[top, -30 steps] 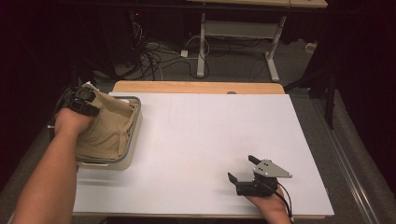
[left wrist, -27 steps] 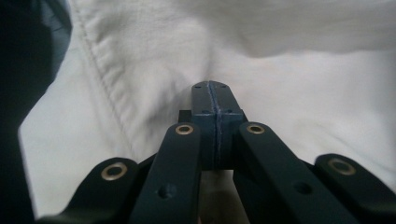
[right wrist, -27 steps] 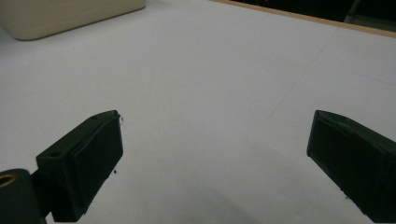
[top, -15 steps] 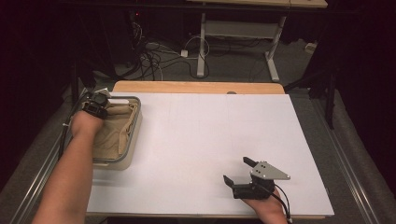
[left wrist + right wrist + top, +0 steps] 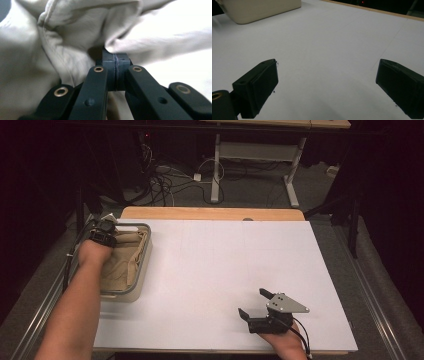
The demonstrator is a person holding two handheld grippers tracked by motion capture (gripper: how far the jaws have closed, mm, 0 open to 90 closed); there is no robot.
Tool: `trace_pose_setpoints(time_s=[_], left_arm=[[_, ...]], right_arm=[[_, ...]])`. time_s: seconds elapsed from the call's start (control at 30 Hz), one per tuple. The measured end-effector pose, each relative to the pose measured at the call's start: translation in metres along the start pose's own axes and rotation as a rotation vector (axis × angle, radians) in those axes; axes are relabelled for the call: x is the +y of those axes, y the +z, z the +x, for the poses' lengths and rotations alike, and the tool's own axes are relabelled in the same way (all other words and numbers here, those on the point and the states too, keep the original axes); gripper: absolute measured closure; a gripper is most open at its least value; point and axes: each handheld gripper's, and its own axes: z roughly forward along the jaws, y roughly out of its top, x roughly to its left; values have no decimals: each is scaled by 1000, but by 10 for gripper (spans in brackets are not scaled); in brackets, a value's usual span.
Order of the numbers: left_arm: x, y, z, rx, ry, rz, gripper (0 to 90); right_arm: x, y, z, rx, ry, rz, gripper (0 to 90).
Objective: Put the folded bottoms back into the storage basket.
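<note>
At left of the high view, the left gripper (image 5: pixel 102 236) is pinched together on the soft, light beige cloth (image 5: pixel 122 262); a bunched fold grips best. Lower right, the right gripper (image 5: pixel 256 306) rests apart.

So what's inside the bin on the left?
The bin holds crumpled beige cloth, and the left gripper is down in it, jaws shut among the folds. Anything beneath the cloth is covered.
</note>
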Motion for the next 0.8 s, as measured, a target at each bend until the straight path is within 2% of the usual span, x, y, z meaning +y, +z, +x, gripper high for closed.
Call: trace_pose_setpoints(time_s=[0.07, 0.13, 0.27, 0.4, 0.47, 0.53, 0.6, 0.67, 0.8], left_arm=[[-4, -9, -1, -12, 15, -2, 874], [-9, -20, 0, -41, 18, -6, 873], [-24, -38, -2, -95, 42, 19, 861], [-39, -54, -6, -119, 76, 39, 864], [-47, -60, -11, -134, 113, 76, 877], [-54, -64, -15, -116, 138, 95, 877], [-60, -67, -15, -104, 136, 113, 877], [-63, -67, -11, -71, 120, 128, 877], [-68, -56, 0, -77, 72, 171, 877]], right_arm=[[0, 0, -1, -2, -3, -1, 53], [0, 0, -1, -2, -5, 1, 54], [0, 0, -1, 3, -15, 4, 54], [0, -2, 0, 7, -26, -1, 54], [1, -3, 0, 8, -26, -8, 54], [2, -5, 0, 9, -26, -14, 55], [3, -5, 1, 14, -32, -19, 56], [3, -5, 1, 17, -35, -20, 56], [4, -3, 1, 22, -37, -18, 56]])
